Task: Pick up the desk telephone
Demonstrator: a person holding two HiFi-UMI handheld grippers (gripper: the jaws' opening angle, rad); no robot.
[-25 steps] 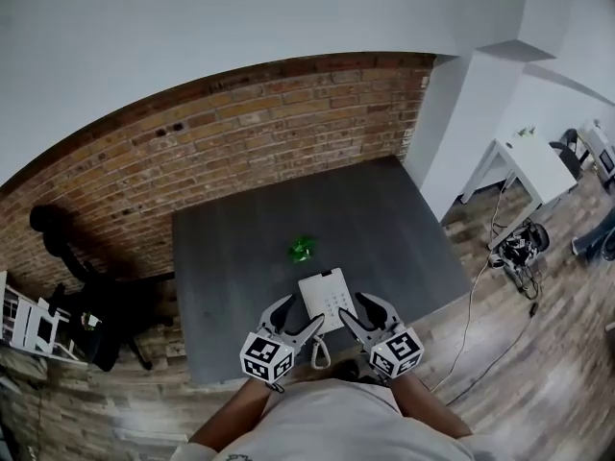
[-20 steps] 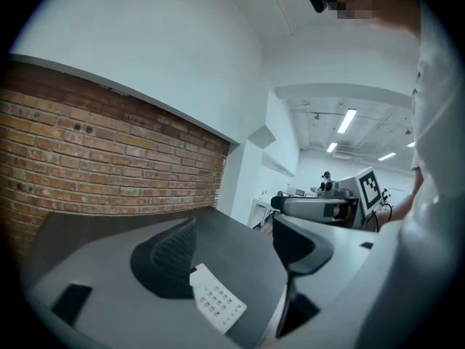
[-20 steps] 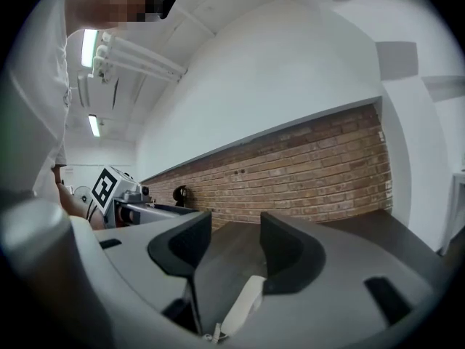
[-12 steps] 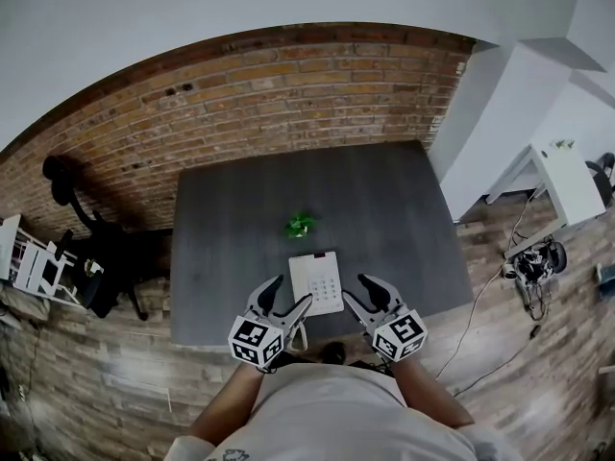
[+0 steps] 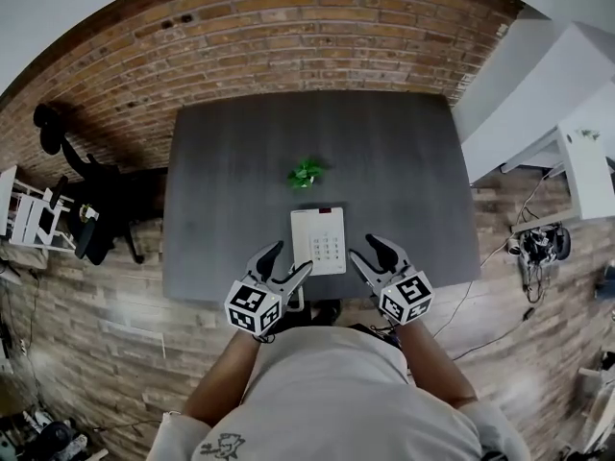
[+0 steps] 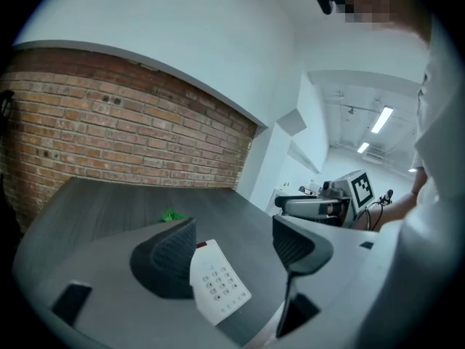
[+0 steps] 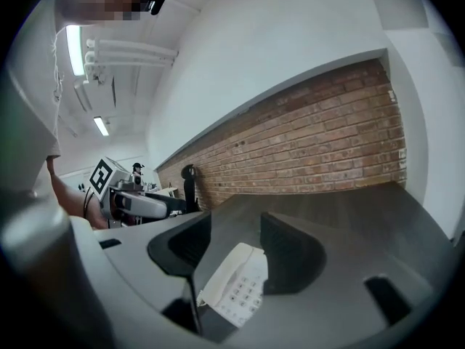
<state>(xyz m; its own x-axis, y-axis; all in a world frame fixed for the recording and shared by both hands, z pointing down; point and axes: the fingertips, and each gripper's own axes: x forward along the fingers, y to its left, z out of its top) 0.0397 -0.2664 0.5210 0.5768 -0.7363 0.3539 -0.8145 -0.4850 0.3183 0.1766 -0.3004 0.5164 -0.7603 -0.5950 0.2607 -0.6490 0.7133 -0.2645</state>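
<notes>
Telephone [image 5: 318,241], the white desk kind, lies flat on the dark grey surface [image 5: 231,161]. It sits about midway between left and right and close to the near edge. Its keypad faces up, and a small red mark shows at its far end. In the right gripper view the handset rests along the telephone's left side.

The left gripper [image 5: 288,260] is held at the telephone's near left corner. Its jaws are spread wide with nothing gripped between them. In the left gripper view the telephone shows through the gap, lower down on the surface and partly hidden behind the left jaw. Whether a jaw tip touches the casing cannot be told.

The right gripper [image 5: 366,250] is held just beside the telephone's near right corner. Its jaws are also well apart and empty. In its own view the telephone lies below and beyond the gap, and the left gripper shows past it.

A small green object [image 5: 306,172] sits on the surface just beyond the telephone's far end, apart from it.

A brick wall [image 5: 288,36] runs along the far side of the surface. A black chair [image 5: 86,209] stands on the wooden floor [image 5: 96,344] to the left. A white table [image 5: 586,171] stands well off to the right.
</notes>
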